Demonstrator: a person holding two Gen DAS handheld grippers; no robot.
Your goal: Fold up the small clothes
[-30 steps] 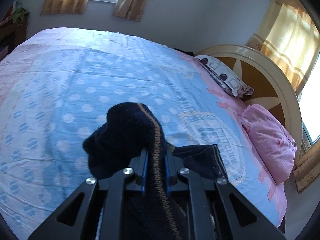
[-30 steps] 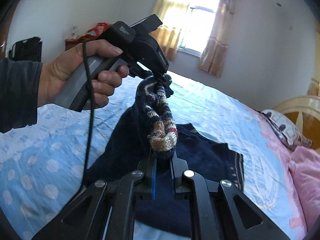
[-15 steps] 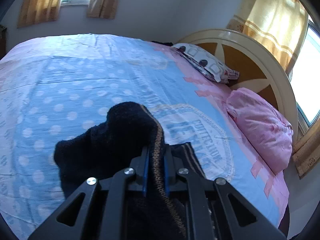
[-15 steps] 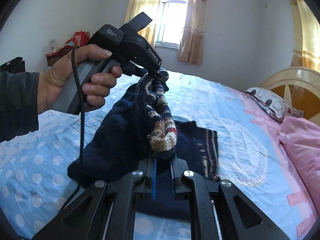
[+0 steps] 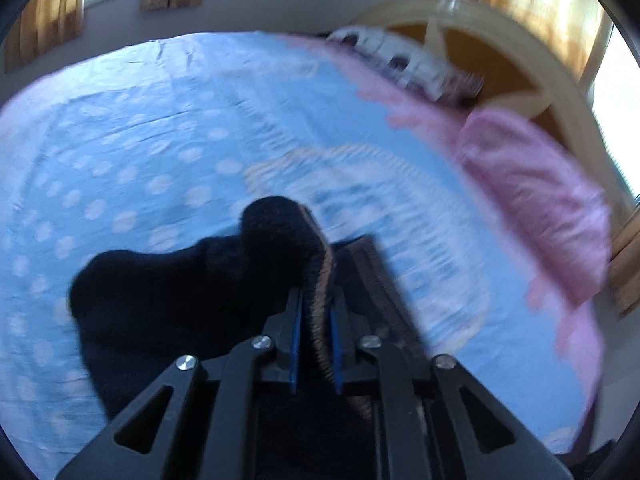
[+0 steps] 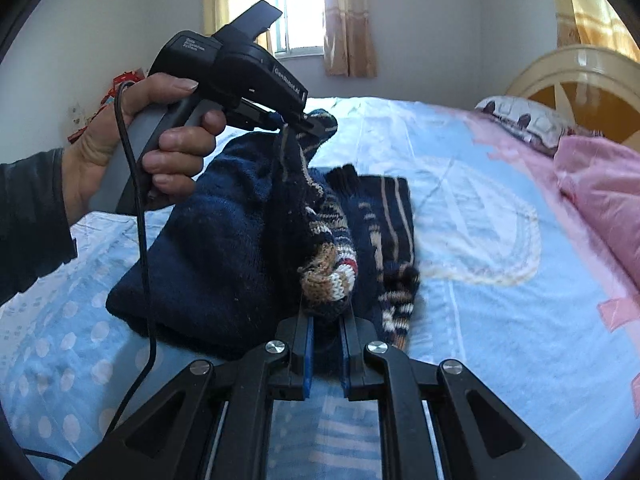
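Right gripper clamped tight on patterned hem of navy sweater, left gripper beyond, jaws easing open around striped edge; folded half best lowered level onto blue bedsheet.

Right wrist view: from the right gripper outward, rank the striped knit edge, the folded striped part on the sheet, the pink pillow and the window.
1. Striped knit edge: clamped in the right gripper.
2. Folded striped part: just beyond, lying on the sheet.
3. Pink pillow: far right, near the headboard.
4. Window: on the back wall, past the bed.
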